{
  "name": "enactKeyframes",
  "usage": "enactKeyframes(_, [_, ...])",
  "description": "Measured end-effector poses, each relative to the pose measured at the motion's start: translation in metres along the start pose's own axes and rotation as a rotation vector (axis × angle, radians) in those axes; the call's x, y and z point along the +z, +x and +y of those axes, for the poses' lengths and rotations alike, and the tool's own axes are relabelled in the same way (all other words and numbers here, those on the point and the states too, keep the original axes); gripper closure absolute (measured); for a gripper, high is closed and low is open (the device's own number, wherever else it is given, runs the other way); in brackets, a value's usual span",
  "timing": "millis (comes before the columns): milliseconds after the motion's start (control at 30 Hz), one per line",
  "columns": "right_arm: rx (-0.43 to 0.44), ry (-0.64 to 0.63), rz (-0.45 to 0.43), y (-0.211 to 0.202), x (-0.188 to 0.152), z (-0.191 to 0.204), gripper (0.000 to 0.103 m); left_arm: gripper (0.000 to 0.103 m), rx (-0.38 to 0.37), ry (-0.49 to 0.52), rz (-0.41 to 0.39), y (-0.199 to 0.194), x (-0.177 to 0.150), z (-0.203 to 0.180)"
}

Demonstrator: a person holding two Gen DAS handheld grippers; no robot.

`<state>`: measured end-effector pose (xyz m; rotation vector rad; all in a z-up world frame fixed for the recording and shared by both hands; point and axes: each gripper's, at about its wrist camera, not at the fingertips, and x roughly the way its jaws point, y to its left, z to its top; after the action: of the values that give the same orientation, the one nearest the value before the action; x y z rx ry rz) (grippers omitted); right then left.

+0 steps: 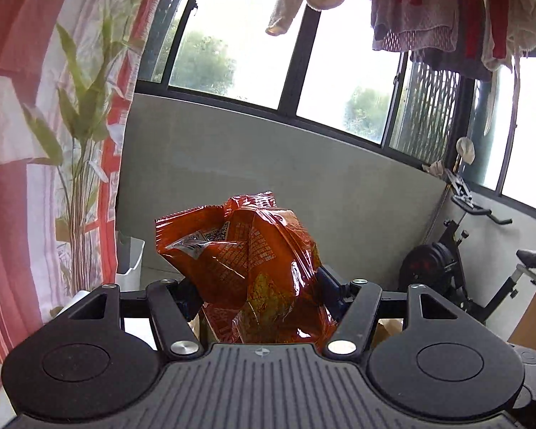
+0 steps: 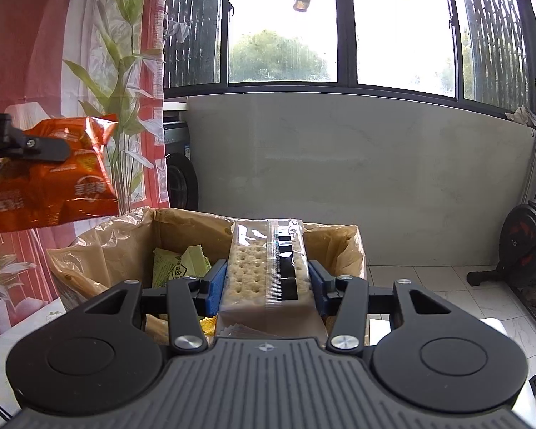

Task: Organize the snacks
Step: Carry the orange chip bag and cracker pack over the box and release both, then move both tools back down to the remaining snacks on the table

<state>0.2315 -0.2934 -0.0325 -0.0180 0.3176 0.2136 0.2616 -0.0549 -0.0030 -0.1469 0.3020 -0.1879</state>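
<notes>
My left gripper is shut on a crumpled orange snack bag, held up in the air in front of the grey wall. The right wrist view shows the same orange bag at the far left, clamped by the left gripper, above and to the left of the box. My right gripper is shut on a clear-wrapped pack of crackers, its blue pads pressing both long sides. The pack hangs over an open cardboard box lined with brown paper. A green snack packet lies inside.
A red and white curtain with a leafy plant stands at the left. A washing machine sits behind the box. An exercise bike is at the right on the tiled floor. Laundry hangs over the windows. A white bin stands by the curtain.
</notes>
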Motion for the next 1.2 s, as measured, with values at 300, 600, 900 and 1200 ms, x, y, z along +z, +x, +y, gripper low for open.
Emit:
enactKeyframes(300, [-0.017, -0.031, 0.053, 0.031, 0.002, 0.002, 0.053, 0.03, 0.006, 0.072, 0.108, 0.06, -0.009, -0.019])
enactKeyframes(600, [0.004, 0.017, 0.043, 0.028, 0.007, -0.003, 0.038, 0.01, 0.018, 0.094, 0.136, 0.053, -0.011, -0.014])
enactKeyframes(900, [0.018, 0.028, 0.0, -0.01, 0.004, -0.003, 0.038, 0.009, 0.006, 0.119, 0.092, -0.004, -0.003, 0.016])
enactKeyframes(1200, [0.046, 0.081, -0.069, -0.066, -0.024, -0.017, 0.038, 0.009, 0.049, 0.127, 0.091, -0.059, -0.056, 0.075])
